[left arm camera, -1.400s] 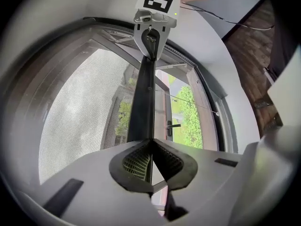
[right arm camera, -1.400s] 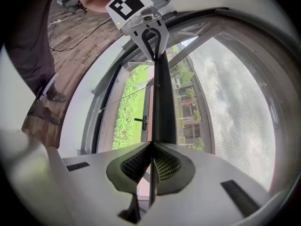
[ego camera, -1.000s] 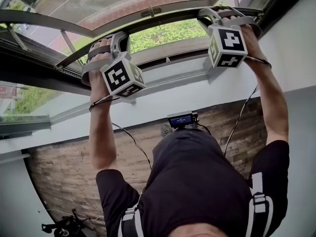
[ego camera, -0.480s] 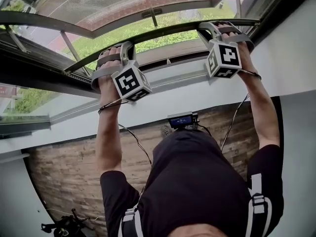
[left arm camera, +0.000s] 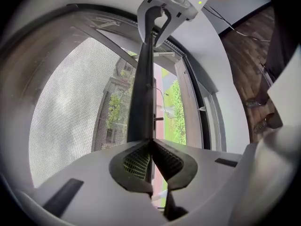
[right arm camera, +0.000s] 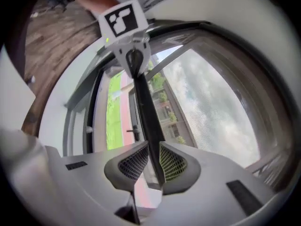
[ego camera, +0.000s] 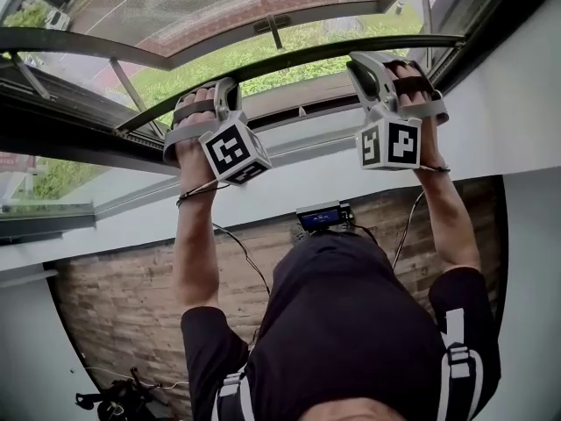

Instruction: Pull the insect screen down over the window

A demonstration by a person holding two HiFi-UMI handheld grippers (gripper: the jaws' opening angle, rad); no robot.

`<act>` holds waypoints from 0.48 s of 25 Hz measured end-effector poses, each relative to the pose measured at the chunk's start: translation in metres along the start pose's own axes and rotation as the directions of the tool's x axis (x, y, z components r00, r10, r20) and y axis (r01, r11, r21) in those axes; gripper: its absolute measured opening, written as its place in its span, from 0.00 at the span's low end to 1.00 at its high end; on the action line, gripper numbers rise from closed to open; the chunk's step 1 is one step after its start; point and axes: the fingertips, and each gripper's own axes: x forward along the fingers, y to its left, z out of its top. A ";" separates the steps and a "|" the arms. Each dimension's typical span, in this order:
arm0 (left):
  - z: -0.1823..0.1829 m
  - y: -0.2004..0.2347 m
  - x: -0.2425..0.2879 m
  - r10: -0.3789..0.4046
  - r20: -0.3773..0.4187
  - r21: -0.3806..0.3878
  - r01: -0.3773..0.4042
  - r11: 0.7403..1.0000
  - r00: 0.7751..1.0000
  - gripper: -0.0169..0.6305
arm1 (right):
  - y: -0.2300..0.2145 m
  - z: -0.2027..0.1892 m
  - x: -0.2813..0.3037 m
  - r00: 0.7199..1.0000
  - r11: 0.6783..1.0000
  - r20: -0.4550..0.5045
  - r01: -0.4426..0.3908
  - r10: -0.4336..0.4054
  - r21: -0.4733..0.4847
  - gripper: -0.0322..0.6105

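The insect screen's dark bottom bar (ego camera: 289, 60) runs across the window, with grey mesh (ego camera: 219, 7) above it. My left gripper (ego camera: 219, 90) is shut on the bar (left arm camera: 141, 102); in the left gripper view its pads (left arm camera: 136, 161) pinch the bar's edge. My right gripper (ego camera: 372, 64) holds farther right along the same bar. In the right gripper view the bar (right arm camera: 146, 112) passes between the jaws of the right gripper (right arm camera: 153, 157), which have just been opening: a gap shows beside the left pad (right arm camera: 134, 164). Each gripper shows in the other's view, the right (left arm camera: 162, 4) and the left (right arm camera: 131, 55).
The open window frame (ego camera: 70, 130) and its white sill (ego camera: 289, 160) lie just below the bar. A window handle (left arm camera: 157, 119) sits on the frame behind the mesh. Cables hang from both wrists over the wooden floor (ego camera: 123, 305). A white wall (ego camera: 526, 86) borders the right side.
Both grippers have come down with the screen bar. The right gripper has rolled and drawn back toward me, and its marker cube now faces differently.
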 end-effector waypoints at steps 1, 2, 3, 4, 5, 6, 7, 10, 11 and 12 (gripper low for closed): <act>0.000 0.000 0.000 0.000 -0.001 -0.001 0.000 1.000 1.000 0.06 | 0.014 0.010 -0.004 0.998 0.991 0.053 -0.046 0.040 0.127 0.14; -0.001 0.000 0.000 0.000 -0.002 -0.002 0.000 1.000 1.000 0.06 | 0.038 0.019 -0.002 0.988 0.952 0.110 -0.137 0.111 0.273 0.14; -0.002 0.001 0.000 0.000 -0.003 -0.002 0.000 1.000 1.000 0.06 | 0.070 0.024 0.008 0.967 0.880 0.161 -0.248 0.199 0.404 0.15; -0.002 0.002 0.000 0.002 -0.004 -0.002 -0.002 1.000 1.000 0.06 | 0.106 0.024 0.025 0.936 0.789 0.198 -0.352 0.291 0.503 0.20; -0.002 0.002 0.000 0.003 -0.004 -0.002 -0.003 1.000 1.000 0.06 | 0.142 0.021 0.046 0.901 0.697 0.219 -0.429 0.374 0.575 0.26; -0.002 0.002 0.000 0.003 -0.004 -0.003 -0.003 1.000 1.000 0.06 | 0.172 0.018 0.067 0.871 0.618 0.228 -0.473 0.435 0.628 0.29; -0.002 0.001 -0.001 0.001 -0.004 -0.004 -0.001 1.000 1.000 0.06 | 0.192 0.017 0.085 0.852 0.561 0.230 -0.489 0.470 0.668 0.31; -0.002 0.001 -0.001 -0.004 -0.003 -0.003 0.004 1.000 1.000 0.06 | 0.209 0.026 0.129 0.843 0.459 0.230 -0.471 0.487 0.753 0.31; -0.002 0.002 -0.001 -0.003 -0.002 -0.004 0.003 1.000 1.000 0.06 | 0.212 0.027 0.142 0.840 0.427 0.223 -0.458 0.494 0.780 0.31; -0.002 0.002 -0.001 -0.002 -0.003 -0.005 0.002 1.000 1.000 0.06 | 0.216 0.027 0.153 0.834 0.392 0.212 -0.444 0.509 0.806 0.31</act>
